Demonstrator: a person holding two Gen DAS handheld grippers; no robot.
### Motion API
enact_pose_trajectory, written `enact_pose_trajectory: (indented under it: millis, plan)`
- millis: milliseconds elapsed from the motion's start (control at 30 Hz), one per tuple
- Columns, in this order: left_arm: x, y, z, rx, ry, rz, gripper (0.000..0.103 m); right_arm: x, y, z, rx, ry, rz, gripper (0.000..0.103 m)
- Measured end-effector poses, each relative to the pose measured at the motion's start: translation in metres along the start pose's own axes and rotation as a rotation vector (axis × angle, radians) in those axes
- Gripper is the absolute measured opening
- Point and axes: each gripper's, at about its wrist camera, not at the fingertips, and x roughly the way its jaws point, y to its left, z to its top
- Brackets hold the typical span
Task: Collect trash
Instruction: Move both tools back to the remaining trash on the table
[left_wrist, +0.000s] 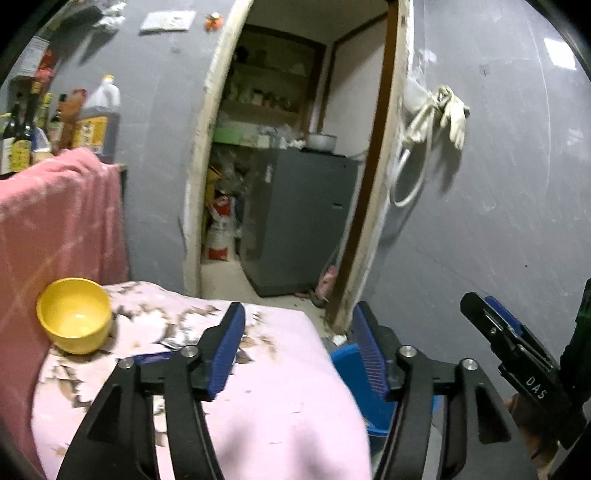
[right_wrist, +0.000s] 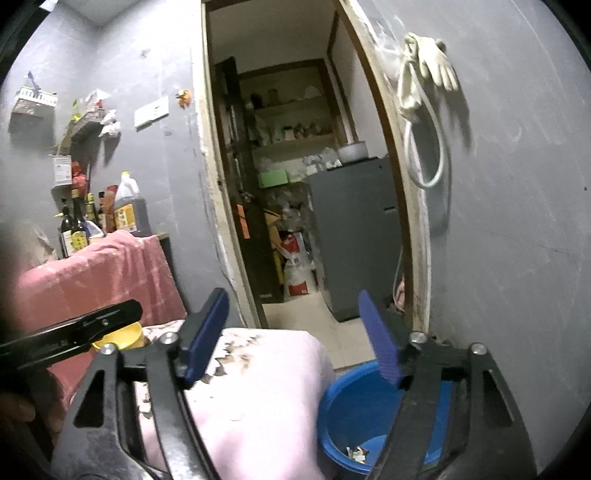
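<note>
Both claws (left_wrist: 299, 328) (right_wrist: 295, 317) gape empty; blue bucket (right_wrist: 343, 413) holds scraps (right_wrist: 356, 453), yellow bowl (left_wrist: 74, 314) nothing.

The letters "DAS" stand in white on the black body of the right tongs (left_wrist: 476, 306), seen at about four o'clock in the left wrist view; labels on the bottles (left_wrist: 22, 144) and the sack (right_wrist: 297, 267) are too blurred to read.

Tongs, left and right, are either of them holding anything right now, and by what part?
Nothing is held. Left tongs and right tongs both stand open with empty gaps.
</note>
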Motion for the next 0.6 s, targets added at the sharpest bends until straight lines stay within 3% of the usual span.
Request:
enact_pose_trajectory:
  millis: [100,167,300,433,600]
  plan:
    - [-0.017,0.014,-0.001,-0.002,-0.036,0.038,0.069,-0.002,0.015,0.002,-0.009,-0.013,0.009,0.094]
    - [-0.027,0.024,-0.003,-0.012,-0.061,0.057,0.082,-0.003,0.024,0.003,-0.015,-0.022,0.013,0.101]
    - [-0.045,0.045,-0.005,-0.022,-0.101,0.097,0.083,-0.006,0.044,0.001,-0.027,-0.046,0.022,0.103]
    - [-0.062,0.067,-0.012,-0.041,-0.146,0.155,0.098,-0.01,0.065,0.0,-0.047,-0.071,0.041,0.103]
    - [-0.081,0.093,-0.02,-0.075,-0.179,0.2,0.098,-0.014,0.094,-0.005,-0.088,-0.106,0.074,0.103]
